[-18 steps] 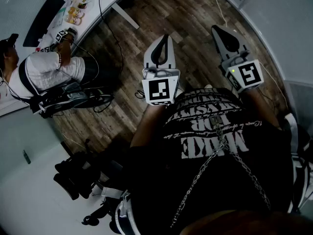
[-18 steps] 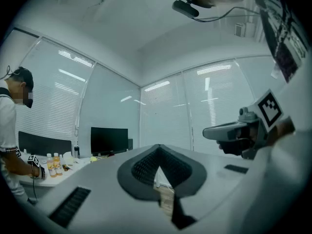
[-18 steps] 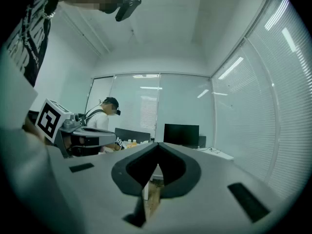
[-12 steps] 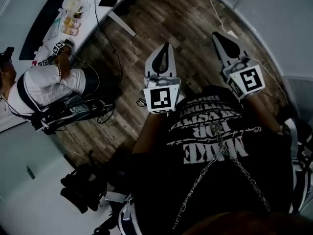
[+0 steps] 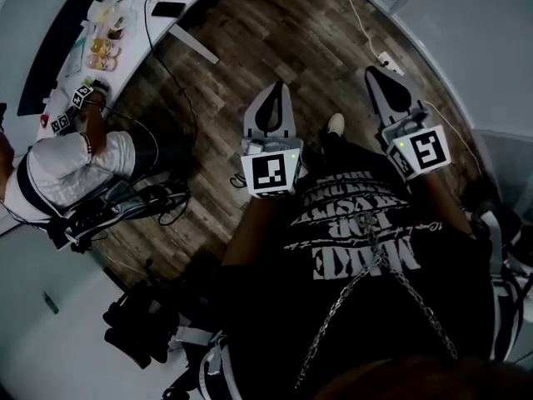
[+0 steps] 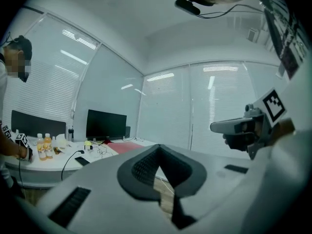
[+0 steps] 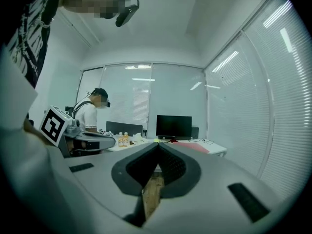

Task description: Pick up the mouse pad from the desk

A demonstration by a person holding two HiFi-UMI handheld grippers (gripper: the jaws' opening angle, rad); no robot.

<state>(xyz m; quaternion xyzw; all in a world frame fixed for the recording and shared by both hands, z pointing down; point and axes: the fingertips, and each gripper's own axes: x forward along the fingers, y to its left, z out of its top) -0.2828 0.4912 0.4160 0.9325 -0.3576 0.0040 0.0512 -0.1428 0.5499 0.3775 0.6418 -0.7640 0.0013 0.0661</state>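
Step in hand: the approach, as I judge it. The person stands on the wooden floor (image 5: 275,32), well apart from the bench (image 6: 48,165), and nothing has been picked up yet.
Left gripper (image 5: 277,94): closed and empty. In its own view the 2 jaws meet at the tip with only floor showing below them. It is held out level in front of the body.
Right gripper (image 5: 381,80): closed as well, with nothing between the jaws. It sits to the right of the left gripper and points much the same way.
Mouse pad (image 6: 124,147): most likely the flat reddish sheet lying on the far right part of the bench, just in front of the dark monitor (image 6: 106,126). It is too small and too far off to be sure. It lies flat and neither gripper is near it.
Bench clutter: 2 orange bottles (image 6: 44,147) stand toward the left end, a dark phone (image 5: 169,9) lies with a cable running from it, and small loose items lie between these and the reddish sheet.
Other person (image 5: 67,169): seated at the left end of the bench, well apart from the reddish sheet.
Next move calls for: walking up to the bench, opening 1 gripper, then lowering it to an edge of the pad. A thin flat sheet probably gives the jaws little to bite on, so 1 jaw may have to slide under that edge.
Risk: catching the cable on the way in.
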